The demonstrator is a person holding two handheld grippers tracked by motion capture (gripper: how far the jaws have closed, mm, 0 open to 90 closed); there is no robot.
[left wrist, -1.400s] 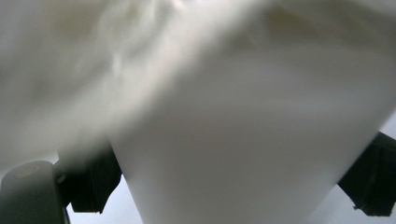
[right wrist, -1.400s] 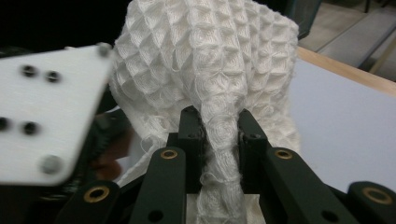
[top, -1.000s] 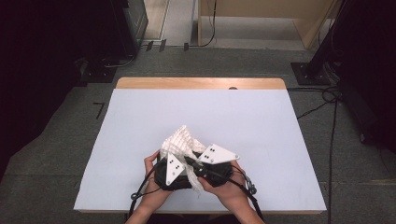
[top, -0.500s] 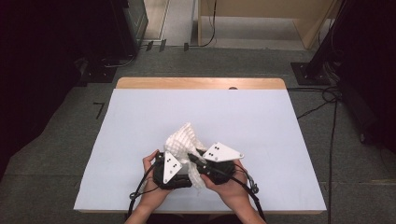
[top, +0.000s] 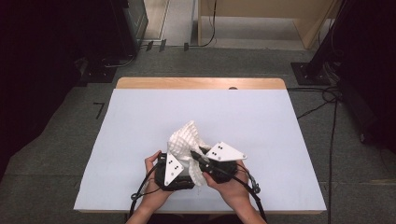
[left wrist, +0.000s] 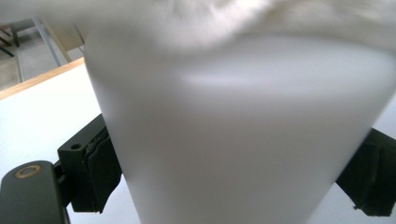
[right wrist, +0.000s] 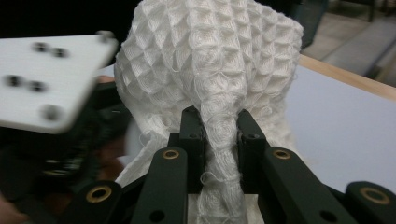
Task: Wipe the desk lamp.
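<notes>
Both grippers, left (top: 180, 163) and right (top: 198, 158), meet at white waffle cloth (top: 187, 137), near table (top: 140, 121) front edge.

**Count on the table**

One white waffle-weave cloth (top: 187, 140). One smooth white cup (left wrist: 233, 149) (seen close up between the left jaws). Two grippers: left gripper (top: 180, 164), right gripper (right wrist: 219, 135). Two hands. One table (top: 140, 116), white-topped. Two grey three-cornered plates.

The waffle-weave cloth (right wrist: 205, 70) is white with a raised diamond pattern. The cup (left wrist: 233, 149) is smooth white. Both tools are black. The worktop (top: 140, 121) is pale lavender-white, with a light wooden far edge.
</notes>
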